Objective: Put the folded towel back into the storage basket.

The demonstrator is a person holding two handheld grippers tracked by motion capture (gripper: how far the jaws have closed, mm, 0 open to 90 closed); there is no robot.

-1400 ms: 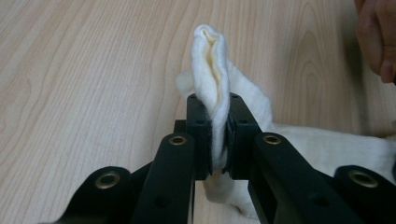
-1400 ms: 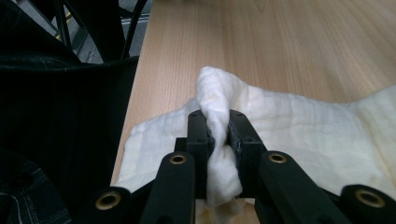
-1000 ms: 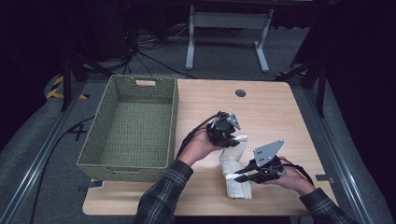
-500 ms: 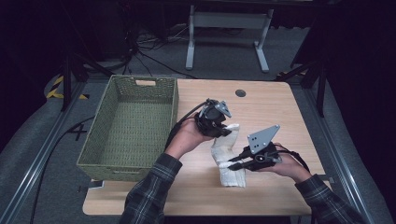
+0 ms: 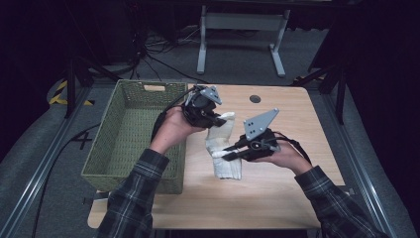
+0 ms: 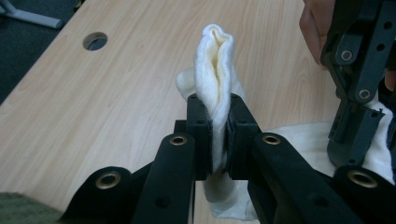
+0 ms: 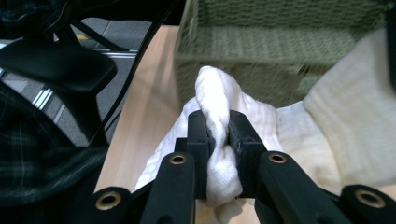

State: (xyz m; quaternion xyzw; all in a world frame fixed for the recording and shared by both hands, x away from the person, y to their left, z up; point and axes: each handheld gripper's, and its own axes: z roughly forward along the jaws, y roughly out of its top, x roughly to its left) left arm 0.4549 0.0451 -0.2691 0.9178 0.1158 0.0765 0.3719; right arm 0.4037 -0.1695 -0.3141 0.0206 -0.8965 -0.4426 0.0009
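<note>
Two tools, left tool [image 6: 218, 135] and right tool [image 7: 218, 140], each clamped on white ribbed cloth [image 5: 224, 148], bunched, creased, sagging between them

- Looking like a lab or recording studio, not a home.
- Light wooden table [image 5: 297, 188] with a cable hole [image 5: 255, 98] standing on grey carpet.
- Black drapes closing off a dark background.
- Cables [image 5: 148, 54] trailing over the floor; metal rails [image 5: 39, 173] running alongside.
- Yellow-black hazard tape [image 5: 62, 91] marking the floor; a grey stand [image 5: 240, 34] sitting behind.
</note>
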